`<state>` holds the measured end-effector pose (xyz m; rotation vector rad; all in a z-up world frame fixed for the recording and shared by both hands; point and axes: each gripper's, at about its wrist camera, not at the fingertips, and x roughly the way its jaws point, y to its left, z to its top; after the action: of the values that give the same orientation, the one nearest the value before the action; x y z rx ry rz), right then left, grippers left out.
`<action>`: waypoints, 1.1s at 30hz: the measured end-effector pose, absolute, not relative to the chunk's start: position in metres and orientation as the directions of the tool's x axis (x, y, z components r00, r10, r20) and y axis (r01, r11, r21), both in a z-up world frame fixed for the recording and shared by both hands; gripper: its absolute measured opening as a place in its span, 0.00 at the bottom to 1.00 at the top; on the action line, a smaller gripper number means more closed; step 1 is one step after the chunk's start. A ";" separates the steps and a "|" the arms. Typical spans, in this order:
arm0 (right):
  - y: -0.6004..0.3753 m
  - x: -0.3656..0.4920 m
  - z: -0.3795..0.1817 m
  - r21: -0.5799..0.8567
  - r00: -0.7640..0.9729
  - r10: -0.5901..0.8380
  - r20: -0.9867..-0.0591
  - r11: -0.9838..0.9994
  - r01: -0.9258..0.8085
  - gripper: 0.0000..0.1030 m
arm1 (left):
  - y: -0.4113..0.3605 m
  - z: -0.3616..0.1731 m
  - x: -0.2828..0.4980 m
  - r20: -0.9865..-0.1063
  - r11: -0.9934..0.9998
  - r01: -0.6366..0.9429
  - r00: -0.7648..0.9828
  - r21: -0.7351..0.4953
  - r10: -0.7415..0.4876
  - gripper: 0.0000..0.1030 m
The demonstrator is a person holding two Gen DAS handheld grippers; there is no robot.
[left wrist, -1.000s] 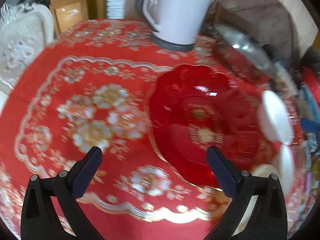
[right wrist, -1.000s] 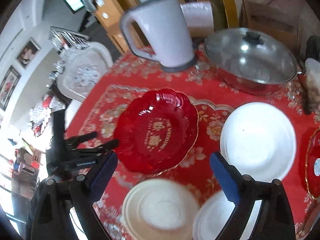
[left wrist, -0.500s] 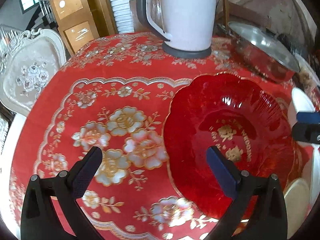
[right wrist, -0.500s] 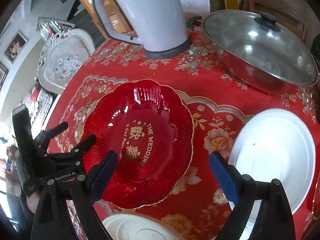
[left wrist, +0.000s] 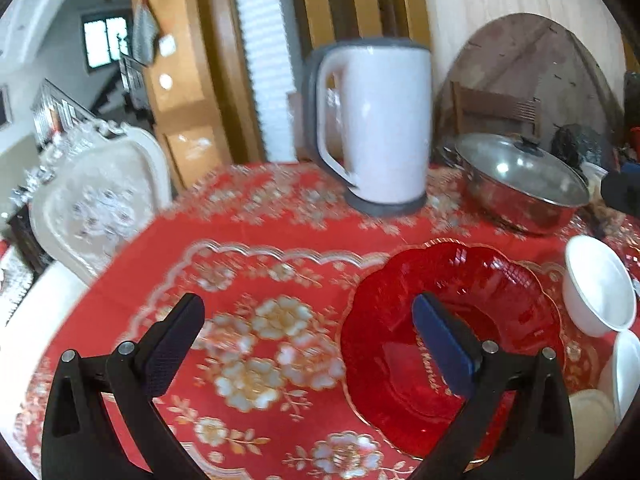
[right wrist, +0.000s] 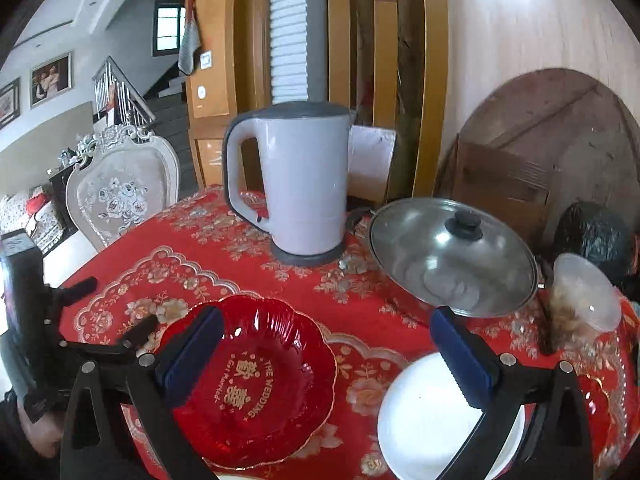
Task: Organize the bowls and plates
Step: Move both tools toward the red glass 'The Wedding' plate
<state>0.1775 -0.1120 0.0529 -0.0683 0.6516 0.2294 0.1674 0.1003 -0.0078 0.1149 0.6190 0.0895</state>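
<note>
The red plate (right wrist: 256,384) lies flat on the counter (right wrist: 360,304), which is covered in a red flowered cloth, and it sits in front of the white kettle (right wrist: 304,184) and to the left of the lidded steel pot (right wrist: 452,260). The left tool (left wrist: 308,332) has its jaws spread wide and holds nothing; its right finger is over the plate's near left part while its left finger is over bare cloth, so the scalloped rim falls between them, which looks like a line-up for pinching that edge. The right tool (right wrist: 324,352) is also wide and empty, with the red plate under its left finger and a white plate (right wrist: 432,420) under its right, so it does not seem committed to either. From the left wrist view, a white bowl (left wrist: 600,288) sits just right of the red plate, with another white dish (left wrist: 628,372) and a cream plate (left wrist: 588,412) crowded near it. That clutter on the right probably explains why the left tool comes at the plate from the clear left side. The thin, shallow rim may slip unless the finger gets beneath it.
</note>
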 end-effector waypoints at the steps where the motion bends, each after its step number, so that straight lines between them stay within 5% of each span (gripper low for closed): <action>1: -0.113 0.177 0.051 0.029 0.761 0.202 -0.616 0.972 -0.235 1.00 | 0.102 -0.006 0.167 -0.570 0.989 -0.067 0.811 0.131 0.130 1.00; 16: -0.101 0.185 0.007 0.057 0.588 0.180 -0.789 0.974 -0.221 0.99 | 0.110 -0.012 0.168 -0.633 0.995 -0.083 0.768 0.053 0.098 1.00; 25: -0.104 0.181 0.002 -0.077 0.635 0.025 -0.773 0.988 -0.132 0.99 | 0.109 -0.024 0.170 -0.669 0.997 -0.067 0.739 0.039 0.076 1.00; 33: -0.101 0.184 0.000 -0.055 0.615 0.049 -0.787 0.988 -0.148 0.99 | 0.101 -0.037 0.177 -0.721 0.995 -0.054 0.686 0.079 0.095 1.00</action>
<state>0.1835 -0.1012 0.0004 -0.1181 0.9021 0.1134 0.1775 0.1013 -0.0367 0.0525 0.8100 0.0835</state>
